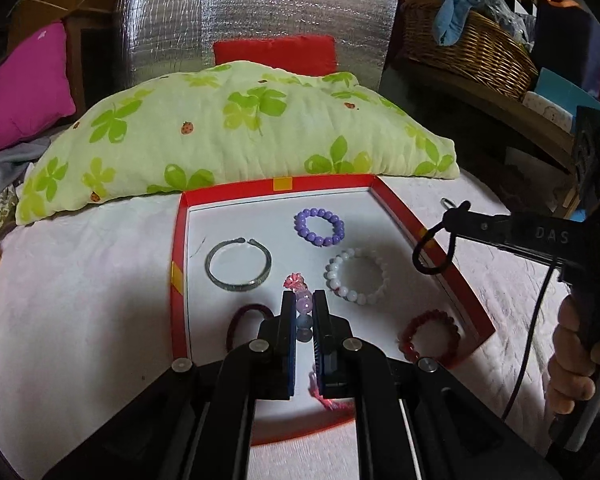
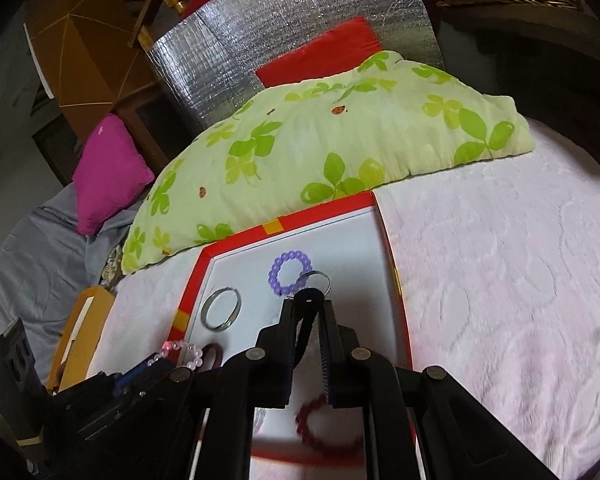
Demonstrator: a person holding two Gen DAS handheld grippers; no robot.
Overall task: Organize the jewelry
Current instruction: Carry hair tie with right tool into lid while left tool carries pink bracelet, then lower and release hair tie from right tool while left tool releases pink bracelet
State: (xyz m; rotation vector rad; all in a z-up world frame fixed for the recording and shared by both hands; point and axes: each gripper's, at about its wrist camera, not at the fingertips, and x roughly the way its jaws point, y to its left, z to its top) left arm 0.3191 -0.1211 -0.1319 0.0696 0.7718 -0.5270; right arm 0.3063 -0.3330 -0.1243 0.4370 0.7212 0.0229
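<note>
our left tongs (image 1: 303,300) pinch a light, slippery bead bracelet (image 1: 304,308) over the red tray (image 1: 432,236), while our right tongs (image 2: 309,306) clamp a limp black cord loop (image 1: 430,250), best held by its knotted top.

A red-rimmed tray (image 1: 436,240) with orange-yellow patches has a white floor. On it lie a purple bead bracelet (image 1: 319,222), a white bead bracelet (image 1: 356,276), a silver-grey bangle (image 1: 238,265) and a dark red bracelet (image 1: 430,338). Past its far edge sits a pale green pillow (image 1: 236,136) printed with clover leaves and ladybirds.
</note>
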